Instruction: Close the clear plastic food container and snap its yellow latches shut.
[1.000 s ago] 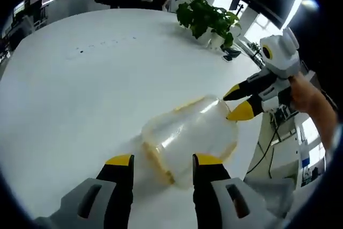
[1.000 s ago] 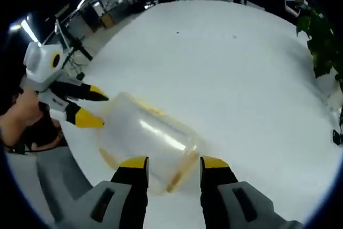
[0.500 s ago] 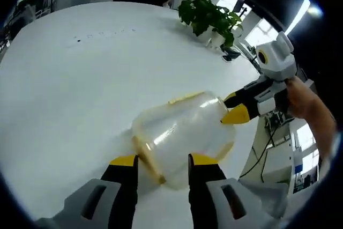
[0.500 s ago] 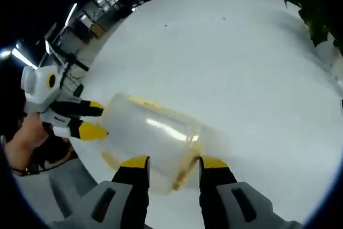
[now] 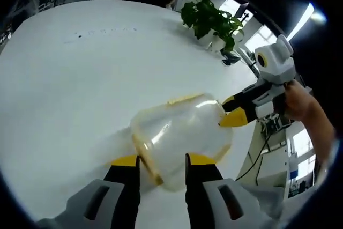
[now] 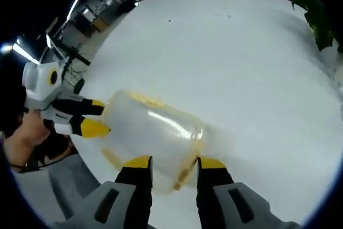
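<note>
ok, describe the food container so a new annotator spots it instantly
Start at the big white round table. Near its edge, between the left gripper and the right gripper, lies the clear plastic container. It is the see-through tub with yellow latches.

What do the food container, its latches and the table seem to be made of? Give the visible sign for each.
Food container: apparently clear, slightly cloudy plastic; the table shows through it and light glints on it.
Latches: seemingly opaque yellow plastic, a matte strip along the rim.
Table: smooth white surface with a soft sheen, possibly laminate; cannot be told for sure.
</note>
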A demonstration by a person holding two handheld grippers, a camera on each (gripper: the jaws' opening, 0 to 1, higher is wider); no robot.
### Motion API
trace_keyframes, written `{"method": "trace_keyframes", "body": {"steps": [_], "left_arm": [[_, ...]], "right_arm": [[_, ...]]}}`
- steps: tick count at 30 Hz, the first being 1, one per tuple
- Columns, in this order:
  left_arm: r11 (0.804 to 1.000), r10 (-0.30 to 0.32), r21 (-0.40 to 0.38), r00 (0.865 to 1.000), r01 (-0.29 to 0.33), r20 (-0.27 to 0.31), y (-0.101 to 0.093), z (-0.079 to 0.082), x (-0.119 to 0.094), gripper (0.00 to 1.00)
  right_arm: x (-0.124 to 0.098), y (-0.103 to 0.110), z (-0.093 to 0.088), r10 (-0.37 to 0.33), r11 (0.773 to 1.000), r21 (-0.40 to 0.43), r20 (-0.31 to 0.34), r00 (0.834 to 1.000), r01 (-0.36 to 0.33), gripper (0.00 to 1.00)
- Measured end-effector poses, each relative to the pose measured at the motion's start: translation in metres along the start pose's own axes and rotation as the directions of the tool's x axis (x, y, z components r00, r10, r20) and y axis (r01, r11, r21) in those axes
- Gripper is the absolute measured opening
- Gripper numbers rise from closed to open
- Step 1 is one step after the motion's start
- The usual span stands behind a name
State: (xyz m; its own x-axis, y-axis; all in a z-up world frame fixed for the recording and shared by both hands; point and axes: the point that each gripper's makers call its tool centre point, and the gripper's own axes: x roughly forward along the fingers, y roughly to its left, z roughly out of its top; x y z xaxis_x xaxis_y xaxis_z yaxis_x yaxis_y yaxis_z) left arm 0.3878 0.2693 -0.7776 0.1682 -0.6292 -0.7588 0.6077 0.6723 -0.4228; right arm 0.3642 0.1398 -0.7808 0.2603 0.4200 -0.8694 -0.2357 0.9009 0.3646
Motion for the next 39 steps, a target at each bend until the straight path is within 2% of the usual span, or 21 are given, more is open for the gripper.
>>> {"method": "trace_keyframes", "body": {"steps": [11, 19, 25, 31, 36, 39], "left_arm": [[0.999, -0.009, -0.031, 1.0, 0.009, -0.009, 0.003, -0.001, -0.004, 0.34], [1.0, -0.015, 0.003, 1.0, 0.015, -0.021, 0.002, -0.001, -0.006, 0.34], [0.999, -0.015, 0.051, 0.999, 0.016, -0.034, 0.001, -0.003, -0.008, 0.35], [0.994, -0.008, 0.113, 0.999, 0.012, -0.034, -0.002, 0.003, -0.012, 0.41], [0.976, 0.012, 0.22, 0.999, -0.003, -0.042, -0.003, 0.007, -0.016, 0.41], [0.965, 0.031, 0.261, 0.998, -0.015, -0.057, -0.001, 0.007, -0.018, 0.42]], "right_arm": [[-0.004, 0.001, 0.002, 0.001, 1.0, 0.014, 0.029, 1.0, -0.002, 0.32], [-0.007, 0.001, 0.005, -0.018, 0.994, -0.104, 0.025, 1.0, 0.02, 0.31], [-0.009, 0.001, 0.005, -0.042, 0.977, -0.211, 0.008, 0.999, 0.042, 0.31], [-0.014, 0.002, 0.006, -0.071, 0.951, -0.301, -0.006, 0.997, 0.066, 0.31], [-0.015, 0.002, 0.008, -0.092, 0.918, -0.389, -0.022, 0.996, 0.076, 0.31], [-0.017, 0.003, 0.007, -0.103, 0.906, -0.415, -0.031, 0.994, 0.081, 0.31]]}}
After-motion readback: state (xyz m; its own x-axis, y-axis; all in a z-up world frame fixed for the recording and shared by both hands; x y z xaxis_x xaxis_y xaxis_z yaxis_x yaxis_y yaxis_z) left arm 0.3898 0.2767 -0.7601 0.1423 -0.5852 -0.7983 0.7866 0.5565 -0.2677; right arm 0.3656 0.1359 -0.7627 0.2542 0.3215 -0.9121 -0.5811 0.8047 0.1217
